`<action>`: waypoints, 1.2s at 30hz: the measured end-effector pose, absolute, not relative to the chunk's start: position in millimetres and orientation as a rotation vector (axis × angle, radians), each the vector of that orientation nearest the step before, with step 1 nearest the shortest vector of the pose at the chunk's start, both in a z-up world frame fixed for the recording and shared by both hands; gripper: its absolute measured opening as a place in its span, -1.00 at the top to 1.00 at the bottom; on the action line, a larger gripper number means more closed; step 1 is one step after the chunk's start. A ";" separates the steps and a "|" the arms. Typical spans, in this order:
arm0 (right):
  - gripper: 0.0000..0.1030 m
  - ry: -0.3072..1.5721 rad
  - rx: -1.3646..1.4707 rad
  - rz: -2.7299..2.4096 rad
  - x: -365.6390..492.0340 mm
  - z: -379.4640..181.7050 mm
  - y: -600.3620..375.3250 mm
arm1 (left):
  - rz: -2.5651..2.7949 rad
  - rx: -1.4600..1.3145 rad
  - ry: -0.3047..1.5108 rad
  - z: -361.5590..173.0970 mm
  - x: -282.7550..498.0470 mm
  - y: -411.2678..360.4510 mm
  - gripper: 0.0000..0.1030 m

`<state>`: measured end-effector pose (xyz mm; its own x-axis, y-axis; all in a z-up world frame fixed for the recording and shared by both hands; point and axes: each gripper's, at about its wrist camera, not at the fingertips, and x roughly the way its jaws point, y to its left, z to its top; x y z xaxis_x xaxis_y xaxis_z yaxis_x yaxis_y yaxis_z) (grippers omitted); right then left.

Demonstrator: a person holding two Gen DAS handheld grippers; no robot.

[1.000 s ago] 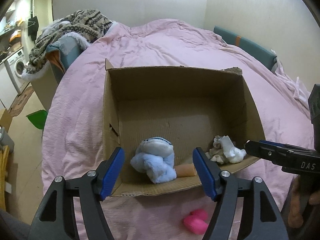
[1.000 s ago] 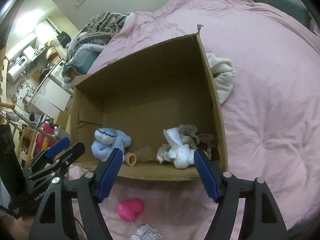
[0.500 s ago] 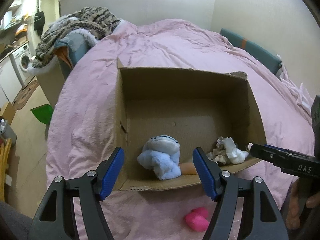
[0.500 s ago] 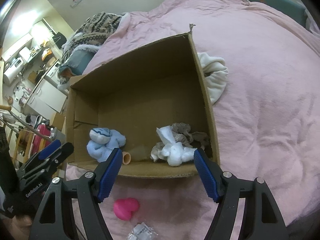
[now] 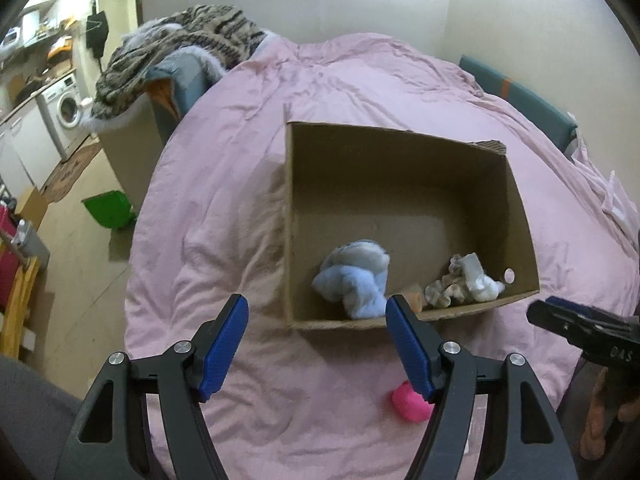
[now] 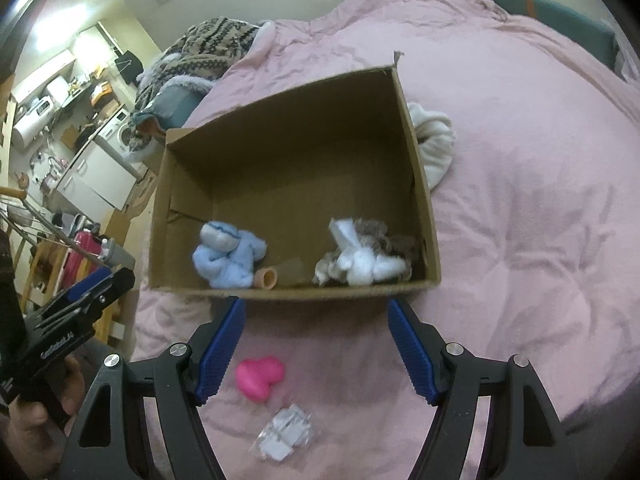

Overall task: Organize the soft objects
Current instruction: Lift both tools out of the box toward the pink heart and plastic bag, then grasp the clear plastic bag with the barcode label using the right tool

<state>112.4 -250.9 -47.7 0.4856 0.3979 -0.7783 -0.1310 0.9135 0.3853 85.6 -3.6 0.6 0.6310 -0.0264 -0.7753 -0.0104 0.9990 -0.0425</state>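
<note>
While you look through the left wrist view, your left tongs (image 5: pixel 316 344) stand apart with nothing between them, hanging over the pink bed (image 5: pixel 224 208) just short of the cardboard box (image 5: pixel 404 320). Inside the box, against its near wall, lie a blue plush toy (image 5: pixel 354 276) and a white and beige bundle of cloth (image 5: pixel 460 284), so I judge part of the sorting done. Outside the box, near its front wall, a pink soft toy (image 5: pixel 410 402) waits on the bed.

From the right wrist view, your right tongs (image 6: pixel 316 344) are likewise apart and empty, just in front of the box (image 6: pixel 304 292). The pink soft toy (image 6: pixel 260 376) sits on the bed in front of the box, with a small clear packet (image 6: pixel 286 432) a little nearer to you. Beside the box's right wall, touching it, a white cloth (image 6: pixel 434 140) lies on the bed. By my reckoning those pieces are what you have left.
</note>
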 end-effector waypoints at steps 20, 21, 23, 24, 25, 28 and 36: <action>-0.51 1.224 0.315 0.411 95.2 -77.5 -226.9 | 0.066 -0.083 1.003 -24.0 69.9 4.9 -0.33; -0.51 1.257 0.306 0.419 95.6 -83.0 -222.3 | 0.069 -0.086 1.009 -25.5 71.1 5.6 -0.33; -0.51 1.340 0.275 0.437 95.3 -98.1 -211.6 | 0.071 -0.100 1.025 -29.2 73.8 6.6 -0.33; -0.51 1.382 0.248 0.443 95.0 -106.4 -205.9 | 0.071 -0.109 1.034 -31.2 75.2 7.1 -0.33; -0.51 1.420 0.206 0.441 94.4 -114.2 -199.0 | 0.072 -0.115 1.041 -32.9 76.1 7.1 -0.33; -0.51 1.497 0.052 0.427 90.7 -135.1 -176.4 | 0.067 -0.108 1.052 -36.0 77.7 4.5 -0.33; -0.06 1.489 -0.144 0.460 80.8 -149.5 -146.1 | 0.055 -0.085 1.055 -39.1 78.1 0.3 -0.33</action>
<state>80.8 -146.1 -149.5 0.0143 0.2073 -0.9782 -0.3811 0.9055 0.1864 78.1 0.3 -39.1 0.4926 0.0046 -0.8702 -0.0863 0.9953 -0.0436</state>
